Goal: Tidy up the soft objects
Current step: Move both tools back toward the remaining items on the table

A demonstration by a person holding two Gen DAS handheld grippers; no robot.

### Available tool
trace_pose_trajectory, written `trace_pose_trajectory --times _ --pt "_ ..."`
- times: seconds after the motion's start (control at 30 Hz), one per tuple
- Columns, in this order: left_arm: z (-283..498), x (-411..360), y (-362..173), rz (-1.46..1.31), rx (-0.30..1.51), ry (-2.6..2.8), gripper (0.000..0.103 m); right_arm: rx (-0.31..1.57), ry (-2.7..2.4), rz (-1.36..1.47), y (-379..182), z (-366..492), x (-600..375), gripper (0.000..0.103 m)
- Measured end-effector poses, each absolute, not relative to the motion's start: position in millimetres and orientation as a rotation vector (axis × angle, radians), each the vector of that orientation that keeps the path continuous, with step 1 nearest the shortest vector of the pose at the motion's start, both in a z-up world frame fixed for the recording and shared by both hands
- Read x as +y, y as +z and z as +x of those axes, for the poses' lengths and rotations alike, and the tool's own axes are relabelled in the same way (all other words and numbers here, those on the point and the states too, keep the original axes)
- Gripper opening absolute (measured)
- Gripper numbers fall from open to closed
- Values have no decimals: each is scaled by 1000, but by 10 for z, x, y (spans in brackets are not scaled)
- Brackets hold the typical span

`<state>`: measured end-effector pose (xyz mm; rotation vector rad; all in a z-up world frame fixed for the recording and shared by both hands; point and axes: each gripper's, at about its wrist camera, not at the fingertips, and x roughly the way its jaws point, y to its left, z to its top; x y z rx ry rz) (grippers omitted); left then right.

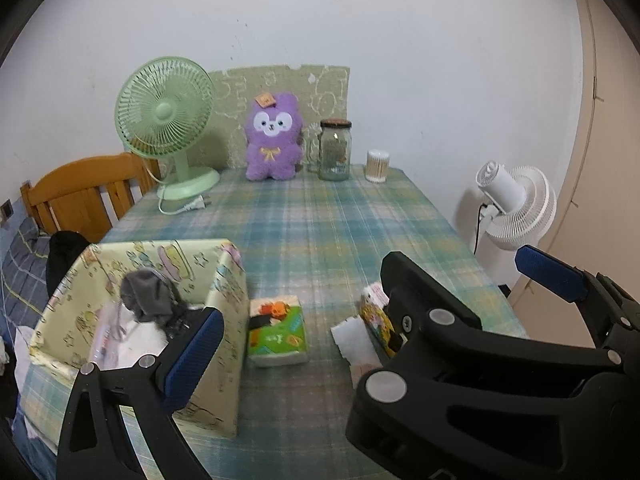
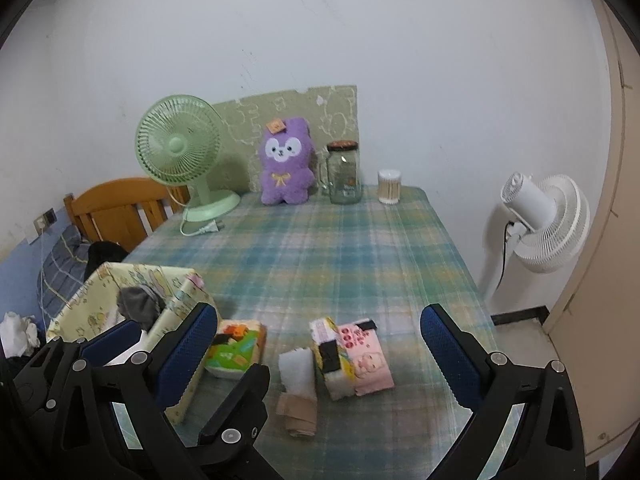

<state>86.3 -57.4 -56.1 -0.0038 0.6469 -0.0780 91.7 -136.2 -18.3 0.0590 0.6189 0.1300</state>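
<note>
A pale yellow patterned box (image 1: 224, 320) (image 2: 180, 300) stands at the table's near left, holding a grey soft item (image 1: 144, 292) (image 2: 138, 304) and white cloth. A green tissue pack (image 1: 276, 330) (image 2: 236, 348) lies beside it. A pink tissue pack (image 2: 352, 356) (image 1: 376, 320) and a white-and-beige rolled cloth (image 2: 298, 384) (image 1: 354, 338) lie in front of me. My left gripper (image 1: 360, 308) is open and empty, its left finger beside the box. My right gripper (image 2: 320, 356) is open and empty above the pink pack and cloth.
At the table's far edge stand a green desk fan (image 1: 168, 128), a purple plush (image 1: 274, 140), a glass jar (image 1: 335, 152) and a cotton swab tub (image 1: 377, 166). A wooden chair (image 1: 80, 192) is at left, a white floor fan (image 1: 520, 212) at right.
</note>
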Motion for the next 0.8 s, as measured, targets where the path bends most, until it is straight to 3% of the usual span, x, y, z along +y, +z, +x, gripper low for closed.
trace_pose_trajectory --times 0.8 --pt "1043 -842 -982 63 697 -2 98 743 140 110 -749 1190 -1587 96"
